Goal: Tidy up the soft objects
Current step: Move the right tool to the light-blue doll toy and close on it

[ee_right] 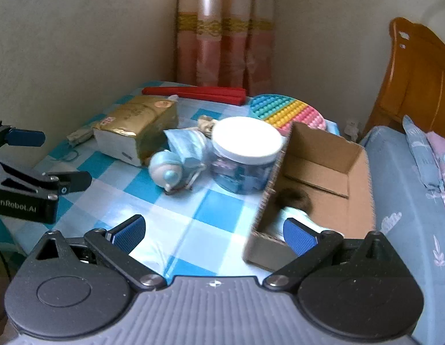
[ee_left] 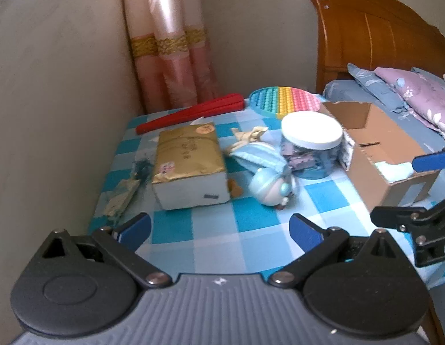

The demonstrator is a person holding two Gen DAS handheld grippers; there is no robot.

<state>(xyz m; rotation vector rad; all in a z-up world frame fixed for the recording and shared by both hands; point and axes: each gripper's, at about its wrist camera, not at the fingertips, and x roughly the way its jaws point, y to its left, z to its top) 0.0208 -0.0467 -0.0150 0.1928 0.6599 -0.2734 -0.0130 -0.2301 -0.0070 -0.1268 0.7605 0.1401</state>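
Observation:
A light blue plush toy (ee_left: 265, 172) lies in the middle of the checkered table, also in the right wrist view (ee_right: 176, 164). An open cardboard box (ee_left: 383, 155) stands at the right; inside it (ee_right: 317, 184) lies a soft pale item with a dark fuzzy part (ee_right: 294, 204). My left gripper (ee_left: 219, 230) is open and empty above the table's front. My right gripper (ee_right: 214, 230) is open and empty, over the box's near left edge. Each gripper shows at the edge of the other's view.
A gold tissue pack (ee_left: 188, 164), a white-lidded jar (ee_left: 311, 146), a rainbow bubble mat (ee_left: 285, 100) and a red folded fan (ee_left: 191, 112) sit on the blue checkered cloth (ee_left: 216, 224). A wall is at left, a bed (ee_right: 409, 201) at right.

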